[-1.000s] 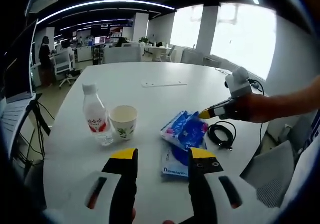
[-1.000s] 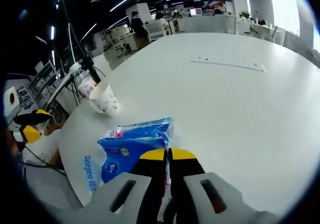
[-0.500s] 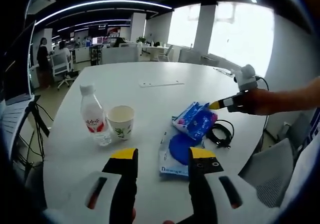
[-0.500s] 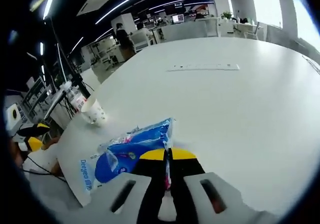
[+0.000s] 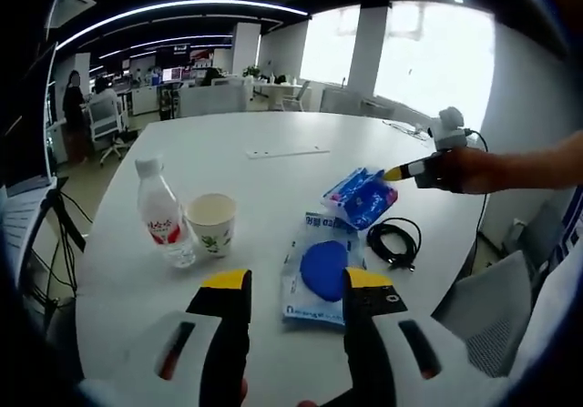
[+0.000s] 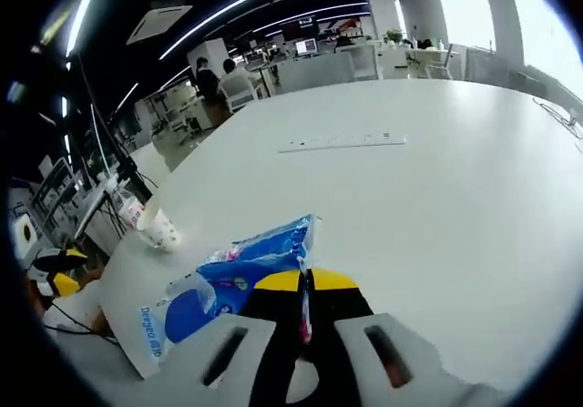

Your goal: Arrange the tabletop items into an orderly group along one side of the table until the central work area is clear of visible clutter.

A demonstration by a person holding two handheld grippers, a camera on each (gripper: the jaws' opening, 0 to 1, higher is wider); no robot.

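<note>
The right gripper [image 6: 305,281] is pinching the blue pack [image 5: 361,197], carrying it farther off the flat pouch [image 5: 316,269]. The left gripper [image 5: 296,281] is hovering open; the cup's [image 5: 210,224] inside is hidden

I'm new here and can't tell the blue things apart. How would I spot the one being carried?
On the white table, look past the flat blue packet and the black cable. The blue pack is there, pinched in the right gripper. Unlike the flat packet, it is puffy and crinkled.
</note>
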